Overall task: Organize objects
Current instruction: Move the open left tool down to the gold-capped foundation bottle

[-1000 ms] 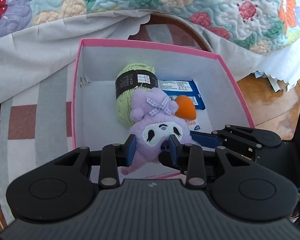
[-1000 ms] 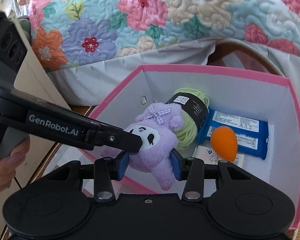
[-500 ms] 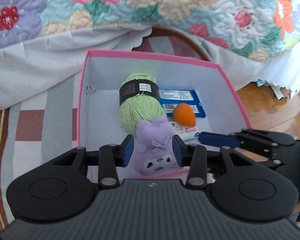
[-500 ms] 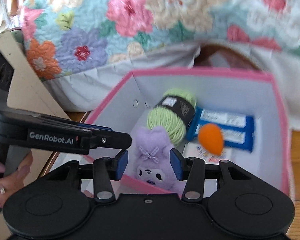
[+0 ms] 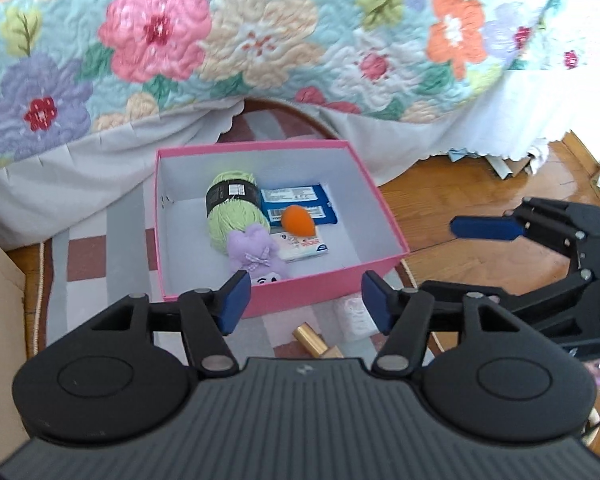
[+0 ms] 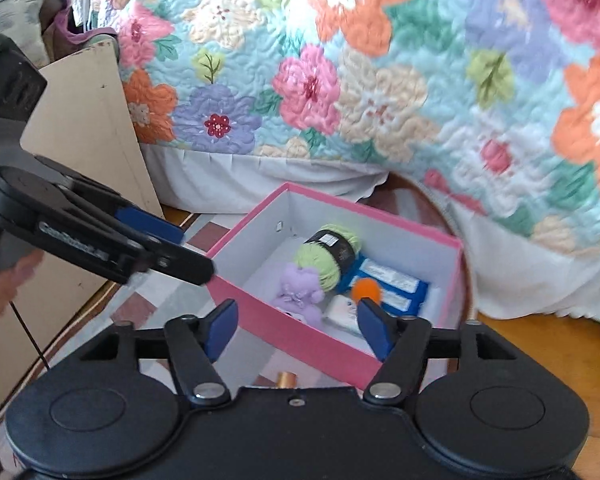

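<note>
Left gripper (image 5: 304,300) and right gripper (image 6: 296,330): both just opened, jaws apart, nothing between. Purple plush (image 5: 256,254) inside pink box (image 5: 380,204), frame centre.

Black left gripper (image 5: 303,300), right gripper (image 6: 296,330): blue pads, silver pivot screws.

We see the box (image 5: 380,216) on the rug (image 5: 88,256), with the bed quilt (image 5: 260,40) behind it at twelve o'clock. In the box, the yarn ball (image 5: 232,216) lies toward the back; the plush toy (image 5: 256,254) touches it at six o'clock. The packets (image 5: 300,200) lie at three o'clock of the yarn, the sponge (image 5: 298,221) on them. A tube (image 5: 312,340) lies before the box, at six o'clock.
</note>
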A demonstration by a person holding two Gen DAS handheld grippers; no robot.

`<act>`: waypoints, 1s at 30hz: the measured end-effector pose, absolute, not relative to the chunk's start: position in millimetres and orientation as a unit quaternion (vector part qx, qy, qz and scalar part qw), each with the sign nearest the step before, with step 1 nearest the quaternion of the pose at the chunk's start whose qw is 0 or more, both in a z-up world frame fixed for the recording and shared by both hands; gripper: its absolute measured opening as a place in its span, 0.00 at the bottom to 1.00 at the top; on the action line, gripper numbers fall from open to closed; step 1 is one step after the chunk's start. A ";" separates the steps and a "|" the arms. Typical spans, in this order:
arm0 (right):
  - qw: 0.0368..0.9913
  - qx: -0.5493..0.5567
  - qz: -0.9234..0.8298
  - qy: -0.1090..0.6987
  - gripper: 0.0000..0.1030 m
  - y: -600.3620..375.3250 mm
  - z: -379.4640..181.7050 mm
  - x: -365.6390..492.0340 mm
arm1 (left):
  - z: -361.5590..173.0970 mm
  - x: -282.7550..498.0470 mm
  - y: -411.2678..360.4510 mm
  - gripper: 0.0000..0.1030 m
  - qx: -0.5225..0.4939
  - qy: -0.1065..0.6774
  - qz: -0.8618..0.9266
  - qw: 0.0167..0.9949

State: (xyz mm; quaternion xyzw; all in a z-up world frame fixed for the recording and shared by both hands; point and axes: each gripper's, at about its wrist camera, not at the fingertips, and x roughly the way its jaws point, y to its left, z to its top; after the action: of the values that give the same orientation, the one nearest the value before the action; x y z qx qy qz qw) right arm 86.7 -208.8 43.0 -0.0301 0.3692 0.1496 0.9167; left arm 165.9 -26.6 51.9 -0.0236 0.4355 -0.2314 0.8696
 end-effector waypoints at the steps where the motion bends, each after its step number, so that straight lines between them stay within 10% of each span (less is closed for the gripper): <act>1: 0.917 -0.030 0.148 0.369 0.76 -209.8 46.4 81.3 | 54.7 161.4 -25.6 0.60 -0.021 0.434 -0.232 0.870; 30: 0.911 -0.021 0.204 0.358 0.80 -208.8 -34.3 13.9 | -39.5 116.2 -40.9 0.61 -0.111 0.508 -0.240 0.820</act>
State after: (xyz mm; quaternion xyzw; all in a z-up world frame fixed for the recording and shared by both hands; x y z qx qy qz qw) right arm 13.9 -208.8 -34.3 -0.0209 0.3581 0.2038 0.9109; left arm 116.2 -40.9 -39.5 -0.1109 0.5079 -0.2404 0.8197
